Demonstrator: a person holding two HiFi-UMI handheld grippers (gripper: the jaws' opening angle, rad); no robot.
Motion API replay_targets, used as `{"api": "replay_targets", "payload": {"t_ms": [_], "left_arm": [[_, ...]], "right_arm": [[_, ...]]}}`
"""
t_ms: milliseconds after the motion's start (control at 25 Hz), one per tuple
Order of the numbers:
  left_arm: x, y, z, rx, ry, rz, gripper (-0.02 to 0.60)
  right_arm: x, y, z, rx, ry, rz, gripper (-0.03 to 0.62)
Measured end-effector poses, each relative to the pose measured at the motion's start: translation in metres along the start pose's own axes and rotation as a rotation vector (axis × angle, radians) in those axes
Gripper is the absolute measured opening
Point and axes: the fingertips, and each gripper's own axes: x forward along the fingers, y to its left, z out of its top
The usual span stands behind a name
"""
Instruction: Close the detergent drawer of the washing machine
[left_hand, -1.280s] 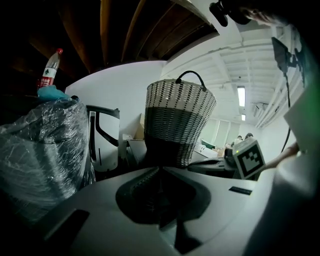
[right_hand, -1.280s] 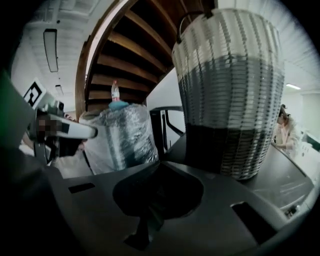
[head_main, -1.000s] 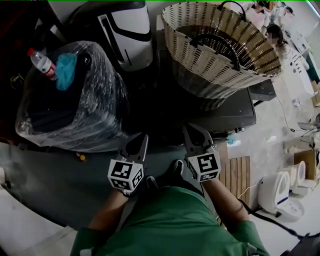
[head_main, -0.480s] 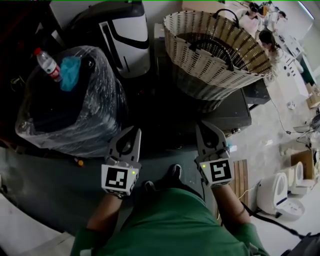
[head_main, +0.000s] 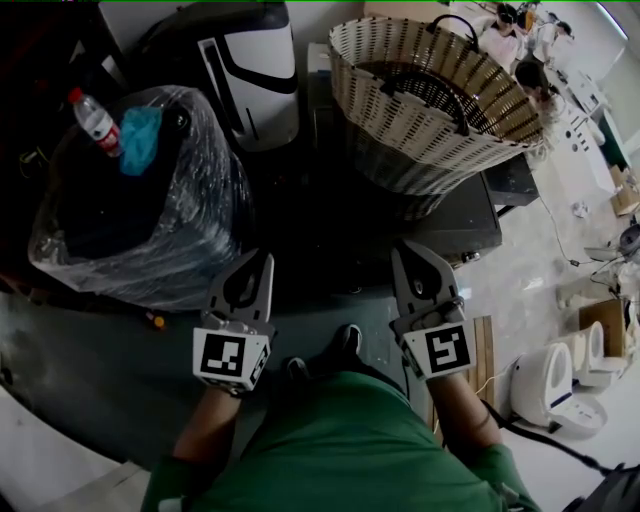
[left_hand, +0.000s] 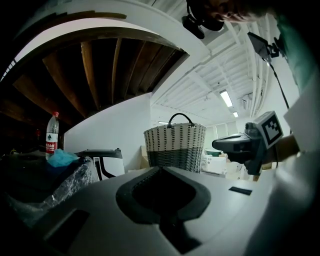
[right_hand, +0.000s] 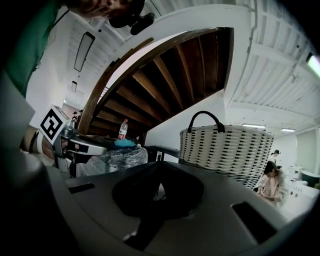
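Low in the middle of the head view, our left tool (head_main: 260, 262) and right tool (head_main: 409, 252) point up the frame. Each has its jaws pressed together on nothing. Beyond them, toward the upper right, a dark machine (head_main: 465, 225) carries a wicker basket (head_main: 420, 150). We cannot make out its detergent drawer, its direction or its look.

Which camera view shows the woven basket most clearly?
The head view: it looks down into the woven basket, showing rim, inside and both handles. Both gripper views show it from the side, only its outer wall and one handle.
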Motion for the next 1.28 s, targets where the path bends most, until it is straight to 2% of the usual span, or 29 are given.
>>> {"api": "replay_targets", "payload": {"t_ms": [240,520,1120,1280], "left_arm": [[0.001,0.002,-0.005,-0.012,0.008,0.009,0.032],[0.006,0.000,-0.012,-0.016,0.017,0.003,0.032],[0.009,-0.004,-0.019,-0.005,0.032,-0.003,0.032],[0.010,-0.007,-0.022,-0.023,0.046,-0.006,0.032]], "right_arm": [[0.000,-0.003,0.000,0.004,-0.011,-0.005,0.015],[-0.002,-0.006,-0.008,0.015,0.037,-0.012,0.015],[-0.004,-0.011,-0.009,0.052,0.017,-0.013,0.015],[-0.003,-0.011,-0.014,0.053,0.021,-0.003,0.015]]}}
